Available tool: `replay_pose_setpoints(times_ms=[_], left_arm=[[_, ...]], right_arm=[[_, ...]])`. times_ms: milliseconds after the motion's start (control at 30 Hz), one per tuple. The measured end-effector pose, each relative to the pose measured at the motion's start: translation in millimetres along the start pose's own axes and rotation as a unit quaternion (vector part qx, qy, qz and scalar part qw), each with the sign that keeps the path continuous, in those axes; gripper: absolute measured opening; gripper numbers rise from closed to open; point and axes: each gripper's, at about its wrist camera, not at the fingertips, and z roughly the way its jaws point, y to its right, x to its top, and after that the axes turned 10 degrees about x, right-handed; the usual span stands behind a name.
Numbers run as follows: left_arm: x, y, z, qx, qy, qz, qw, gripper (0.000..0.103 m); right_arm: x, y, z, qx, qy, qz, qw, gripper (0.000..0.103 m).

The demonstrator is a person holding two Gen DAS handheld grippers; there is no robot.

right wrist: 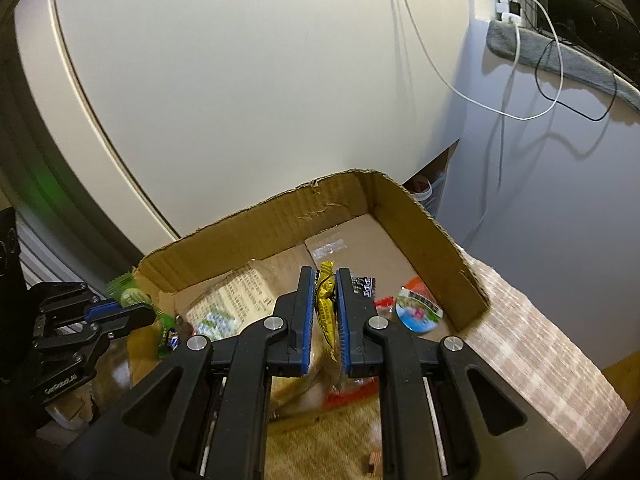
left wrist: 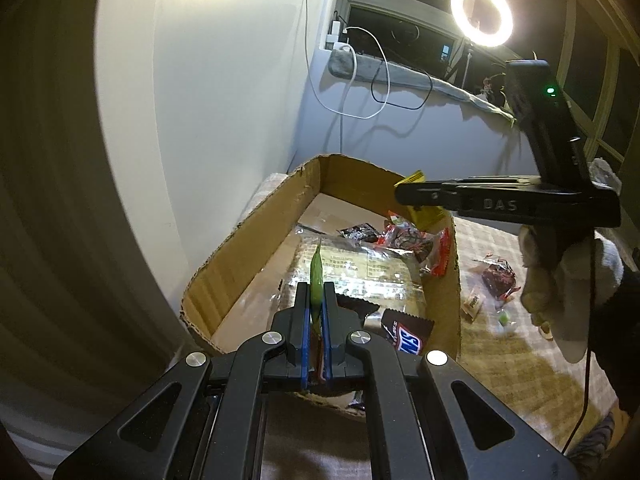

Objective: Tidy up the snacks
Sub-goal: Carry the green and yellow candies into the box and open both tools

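An open cardboard box (left wrist: 248,236) sits on a woven mat and holds several snacks: a clear printed bag (left wrist: 360,268), a Snickers bar (left wrist: 406,334) and red-wrapped sweets (left wrist: 412,240). My left gripper (left wrist: 317,300) is shut on a green packet (left wrist: 316,276), held edge-on over the box's near end. My right gripper (right wrist: 325,300) is shut on a yellow packet (right wrist: 326,304) above the box (right wrist: 420,224). In the left wrist view the right gripper (left wrist: 408,192) holds the yellow packet (left wrist: 424,212) over the box's right wall. The left gripper (right wrist: 136,312) with its green packet (right wrist: 128,290) shows at the box's left corner.
Loose sweets (left wrist: 498,276) lie on the mat right of the box. A jelly cup (right wrist: 418,312) lies in the box's right corner. White walls stand behind the box. Cables (left wrist: 360,80) hang from a window ledge, and a ring light (left wrist: 482,14) shines at upper right.
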Motion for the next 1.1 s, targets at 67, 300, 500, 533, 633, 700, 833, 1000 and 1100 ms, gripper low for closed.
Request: replay_pose_setpoints(times_ms=[67,300,500,533,633,700,833,1000,1100], left_arm=[[1,-1,1,0.001,0.001,0.001,1.0000,0.004],[3,-2,4,0.002,0.003,0.003,1.0000,0.005],[4,3,2,0.001,0.008,0.014,0.9999,0.018],[5,4,2,0.002,0.009,0.016,0.9998,0.021],[5,4,2,0.004,0.010,0.016,0.9998,0.048],[6,4,0,0.005,0.014,0.013,0.9998,0.051],[7,5,-1,0.007,0.016,0.013,0.9998,0.053],[7,8,-6,0.009,0.019,0.015,0.9997,0.053],[6,11,-11,0.006,0.021,0.016,0.9996,0.053]], right_arm=[[2,2,6,0.000,-0.004,0.000,1.000,0.011],[5,4,20,-0.003,-0.010,-0.002,1.000,0.011],[6,4,20,-0.011,-0.006,-0.007,1.000,0.046],[7,4,20,-0.012,-0.003,-0.008,1.000,0.055],[8,0,15,-0.017,0.006,-0.017,1.000,0.075],[8,-2,14,-0.021,0.004,-0.020,1.000,0.087],[7,-6,11,-0.039,0.005,-0.032,0.999,0.090],[5,-7,4,-0.048,0.008,-0.032,0.998,0.090],[3,-5,-7,-0.049,0.013,-0.027,0.998,0.090]])
